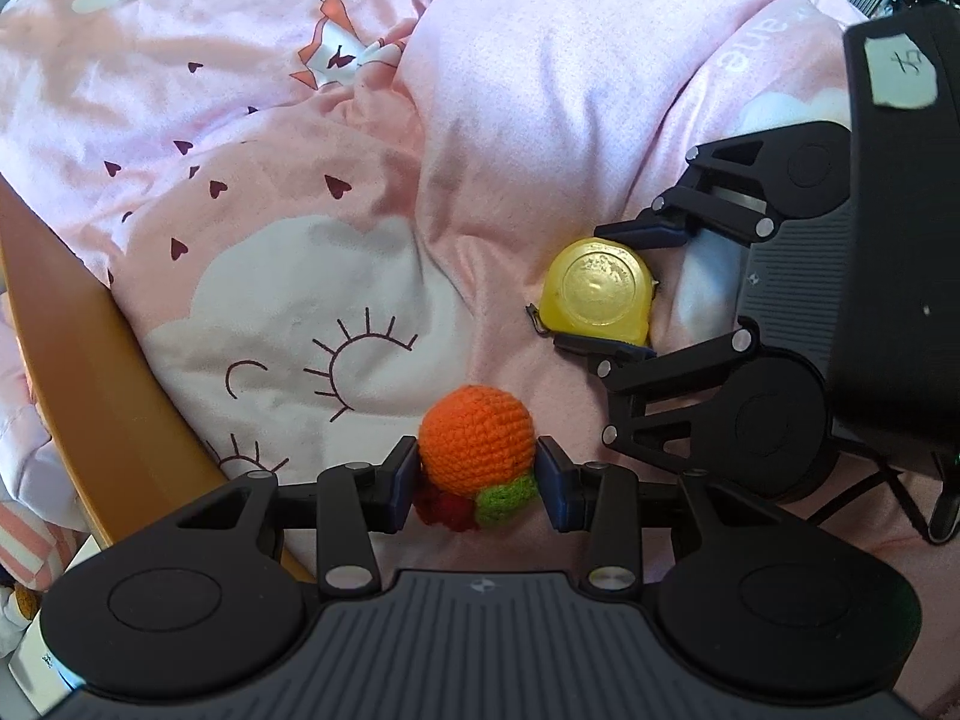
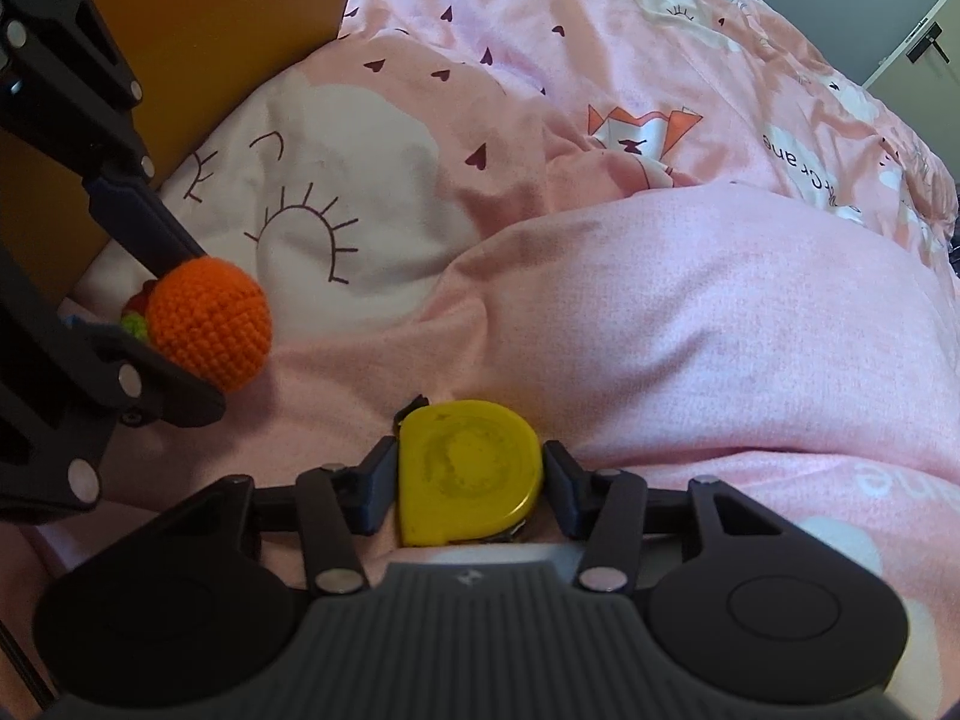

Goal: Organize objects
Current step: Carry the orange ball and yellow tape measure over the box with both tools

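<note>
Pinching knit orange (image 1: 476,441) in my left claw (image 1: 477,480); right claw (image 2: 471,483) straddles yellow tape (image 2: 468,471), grip uncertain.

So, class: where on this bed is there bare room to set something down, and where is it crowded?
Free: the white cloud print between the wooden bed edge and the crochet orange; also the plain pink fold beyond the yellow tape measure. Crowded: around both toys and hand-held grippers.
</note>
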A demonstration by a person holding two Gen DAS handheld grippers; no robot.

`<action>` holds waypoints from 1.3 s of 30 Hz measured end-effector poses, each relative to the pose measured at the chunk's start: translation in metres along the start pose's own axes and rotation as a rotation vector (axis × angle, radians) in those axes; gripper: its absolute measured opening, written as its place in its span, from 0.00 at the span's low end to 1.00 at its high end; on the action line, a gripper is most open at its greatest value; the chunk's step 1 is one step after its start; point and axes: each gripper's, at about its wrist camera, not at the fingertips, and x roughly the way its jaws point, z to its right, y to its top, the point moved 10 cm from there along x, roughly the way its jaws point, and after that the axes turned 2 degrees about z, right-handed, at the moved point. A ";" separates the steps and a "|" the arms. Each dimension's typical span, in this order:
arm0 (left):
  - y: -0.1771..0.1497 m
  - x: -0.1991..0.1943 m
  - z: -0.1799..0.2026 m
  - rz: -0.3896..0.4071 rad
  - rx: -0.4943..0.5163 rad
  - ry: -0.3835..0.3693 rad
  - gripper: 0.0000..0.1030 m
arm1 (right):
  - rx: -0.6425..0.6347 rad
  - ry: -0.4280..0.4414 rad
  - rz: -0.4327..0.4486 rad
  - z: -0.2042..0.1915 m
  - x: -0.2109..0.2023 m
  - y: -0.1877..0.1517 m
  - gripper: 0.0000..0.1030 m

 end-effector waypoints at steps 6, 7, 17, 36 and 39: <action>0.004 -0.010 0.001 0.054 -0.018 -0.033 0.46 | 0.080 0.035 0.050 0.004 -0.014 0.005 0.50; 0.005 -0.014 0.001 0.067 -0.023 -0.038 0.45 | 0.109 0.051 0.067 0.005 -0.018 0.006 0.50; 0.014 -0.077 -0.017 0.240 -0.157 -0.054 0.45 | 0.351 0.116 0.221 0.015 -0.078 0.024 0.51; -0.078 -0.193 -0.118 0.275 -0.202 0.008 0.45 | 0.336 0.444 0.505 -0.068 -0.187 0.142 0.51; -0.098 -0.199 -0.130 0.241 -0.170 0.021 0.46 | 0.284 0.489 0.488 -0.096 -0.190 0.155 0.51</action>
